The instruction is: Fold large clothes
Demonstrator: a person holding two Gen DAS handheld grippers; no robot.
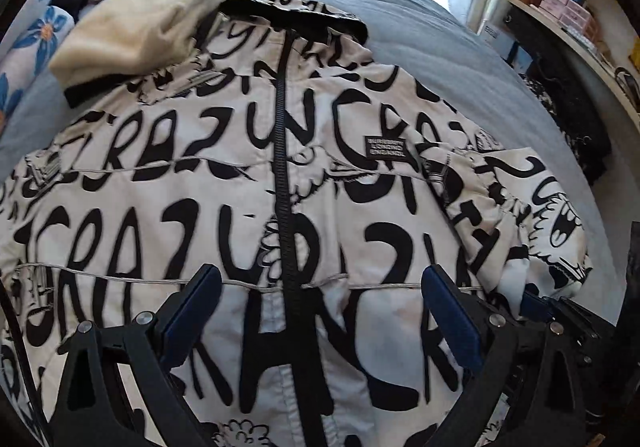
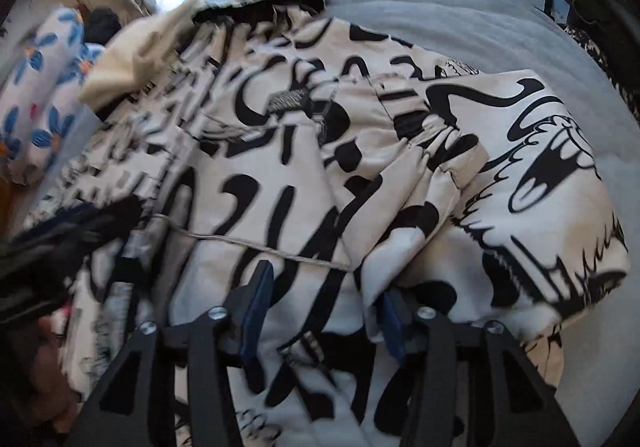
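A floral pillow (image 1: 36, 43) lies far off to the left of the left gripper (image 1: 318, 307), and a cream garment (image 1: 136, 35) rests ahead and to the left of it, overlapping the hood end of the jacket. The black-and-white lettered jacket (image 1: 200, 175) is spread front up on the grey-blue bed (image 1: 460, 51), directly under and ahead of this gripper, whose jaws stand wide apart with nothing between them; the black zipper (image 1: 285, 151) runs ahead from the gap. A small black label (image 1: 385, 147) sits ahead to the right. The right gripper (image 2: 326, 311), jaws apart and gripping nothing, hangs above the jacket, and the folded-in sleeve (image 2: 520, 183) lies ahead to its right.
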